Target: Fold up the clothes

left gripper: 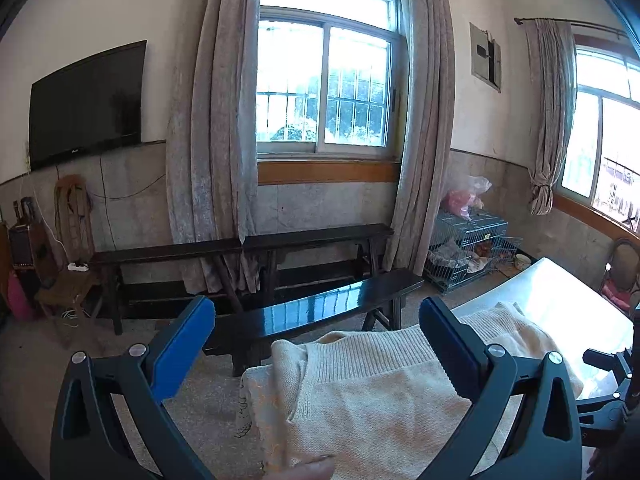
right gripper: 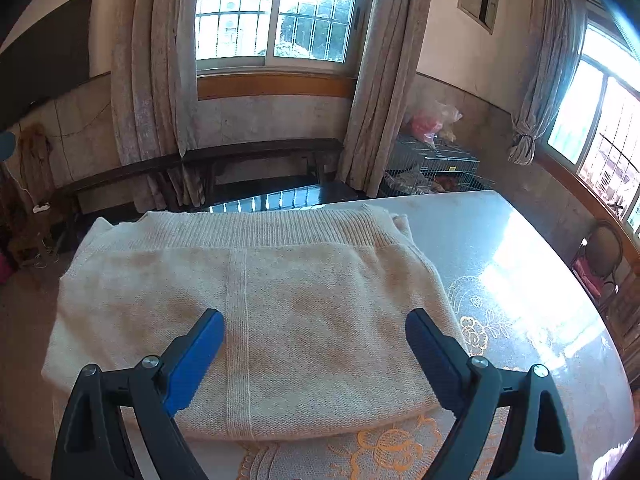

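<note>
A cream knitted sweater [right gripper: 304,304] lies folded flat on the glossy table [right gripper: 532,280], its ribbed hem at the far side. My right gripper [right gripper: 314,326] hovers just above the sweater's near half, open, with nothing between its blue pads. In the left wrist view the same sweater [left gripper: 372,392] lies below and ahead, its left edge folded over near the table's corner. My left gripper [left gripper: 316,314] stands open above it, holding nothing. A fingertip [left gripper: 316,468] shows at the bottom edge of that view.
A lace cloth with orange flowers [right gripper: 384,452] lies under the table's glass. Dark wooden benches [left gripper: 316,312] stand beyond the table's far edge, under a curtained window. A wire cage [left gripper: 468,248] sits in the corner, a chair [right gripper: 600,256] at the right. The right gripper's frame [left gripper: 612,384] shows at that view's right edge.
</note>
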`<action>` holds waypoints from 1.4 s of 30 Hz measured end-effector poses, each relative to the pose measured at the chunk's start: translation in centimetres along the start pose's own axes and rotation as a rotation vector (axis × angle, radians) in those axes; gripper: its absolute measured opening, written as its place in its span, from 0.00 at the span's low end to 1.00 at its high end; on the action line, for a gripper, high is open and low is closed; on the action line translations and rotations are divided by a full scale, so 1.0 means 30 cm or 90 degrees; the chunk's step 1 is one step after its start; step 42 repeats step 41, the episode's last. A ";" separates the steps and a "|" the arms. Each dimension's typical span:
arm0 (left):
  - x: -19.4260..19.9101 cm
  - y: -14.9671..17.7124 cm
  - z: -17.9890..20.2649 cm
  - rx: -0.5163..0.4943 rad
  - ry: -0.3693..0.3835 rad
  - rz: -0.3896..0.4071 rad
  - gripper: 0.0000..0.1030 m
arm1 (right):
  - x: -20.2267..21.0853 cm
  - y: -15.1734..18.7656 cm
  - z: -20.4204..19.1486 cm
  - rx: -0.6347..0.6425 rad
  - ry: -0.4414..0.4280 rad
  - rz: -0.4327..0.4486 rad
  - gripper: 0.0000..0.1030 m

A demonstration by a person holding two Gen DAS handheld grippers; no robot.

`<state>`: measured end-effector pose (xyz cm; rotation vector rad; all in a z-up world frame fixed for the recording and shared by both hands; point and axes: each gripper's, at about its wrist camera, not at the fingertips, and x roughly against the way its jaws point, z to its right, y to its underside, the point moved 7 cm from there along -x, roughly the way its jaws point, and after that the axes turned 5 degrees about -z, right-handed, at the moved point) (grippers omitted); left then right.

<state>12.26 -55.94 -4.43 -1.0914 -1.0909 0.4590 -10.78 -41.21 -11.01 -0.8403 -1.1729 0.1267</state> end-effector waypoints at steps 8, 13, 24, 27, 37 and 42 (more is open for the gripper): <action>-0.026 0.018 0.026 -0.028 0.006 -0.012 1.00 | -0.012 -0.003 -0.002 0.012 0.011 -0.010 0.91; -0.020 0.018 0.025 -0.029 0.003 0.001 1.00 | -0.041 0.015 -0.010 0.030 0.022 -0.033 0.91; -0.029 0.028 0.032 -0.014 0.030 -0.024 1.00 | -0.058 0.028 -0.011 0.046 0.037 -0.050 0.91; -0.027 0.033 0.037 -0.018 0.033 -0.024 1.00 | -0.059 0.030 -0.008 0.047 0.042 -0.053 0.91; -0.034 0.053 0.047 -0.023 0.038 -0.051 1.00 | -0.073 0.051 0.004 0.056 0.054 -0.077 0.91; -0.038 0.062 0.055 -0.032 0.035 -0.057 1.00 | -0.069 0.053 0.003 0.060 0.056 -0.078 0.91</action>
